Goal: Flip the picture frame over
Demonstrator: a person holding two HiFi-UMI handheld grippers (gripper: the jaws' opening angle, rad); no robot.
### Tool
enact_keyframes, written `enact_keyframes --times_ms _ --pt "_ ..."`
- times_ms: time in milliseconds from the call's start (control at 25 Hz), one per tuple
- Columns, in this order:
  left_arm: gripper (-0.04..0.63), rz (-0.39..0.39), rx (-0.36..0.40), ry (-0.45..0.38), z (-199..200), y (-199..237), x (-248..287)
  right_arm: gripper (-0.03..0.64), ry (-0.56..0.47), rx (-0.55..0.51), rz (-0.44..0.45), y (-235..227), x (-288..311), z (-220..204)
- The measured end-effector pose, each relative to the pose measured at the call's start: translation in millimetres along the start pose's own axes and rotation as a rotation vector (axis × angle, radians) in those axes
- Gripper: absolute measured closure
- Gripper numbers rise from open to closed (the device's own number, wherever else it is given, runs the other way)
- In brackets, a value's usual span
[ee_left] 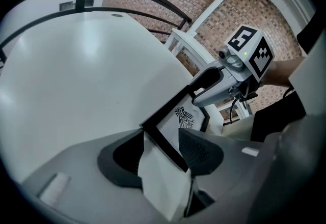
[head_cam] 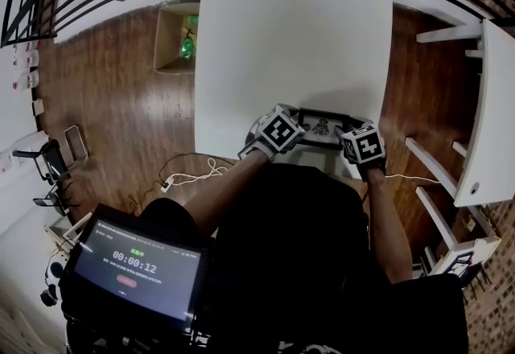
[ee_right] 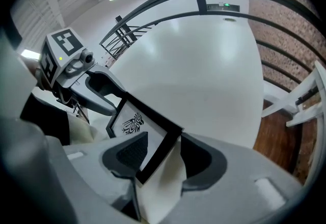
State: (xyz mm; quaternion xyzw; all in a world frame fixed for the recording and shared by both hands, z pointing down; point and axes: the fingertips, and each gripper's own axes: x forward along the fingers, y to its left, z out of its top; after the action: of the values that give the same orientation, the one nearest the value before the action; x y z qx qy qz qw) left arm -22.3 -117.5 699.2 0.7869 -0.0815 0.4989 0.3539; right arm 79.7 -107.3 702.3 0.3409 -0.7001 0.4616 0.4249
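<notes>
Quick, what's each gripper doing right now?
Left gripper: closed on the picture frame.
Right gripper: jaws opening, picture frame corner between them.

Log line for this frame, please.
picture frame: tilted over table | left gripper: jaws on corner | right gripper: jaws opening, corner between

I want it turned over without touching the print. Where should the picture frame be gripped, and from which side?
Probably by the black border at its two ends, coming from the near edge of the table: the picture frame is crosswise and its border is thin enough for jaws.
</notes>
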Motion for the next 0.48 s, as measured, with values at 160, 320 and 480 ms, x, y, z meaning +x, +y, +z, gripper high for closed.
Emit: enact_keyframes --times_ms 160,320,480 --pt "0.373 -0.013 -0.017 0.021 -4.1 0.2 3.9 0.426 0.017 0.004 0.003 0.7 3.9 -1.9" --pt "0.395 0.006 -0.017 0.019 -3.2 1.3 2.8 0.432 0.030 0.005 -0.003 -0.7 0.4 -3.4" --pt "0.432 0.035 -0.013 0.012 0.2 3.1 0.7 0.467 0.056 -0.010 -0.038 -4.2 -1.0 -6.5"
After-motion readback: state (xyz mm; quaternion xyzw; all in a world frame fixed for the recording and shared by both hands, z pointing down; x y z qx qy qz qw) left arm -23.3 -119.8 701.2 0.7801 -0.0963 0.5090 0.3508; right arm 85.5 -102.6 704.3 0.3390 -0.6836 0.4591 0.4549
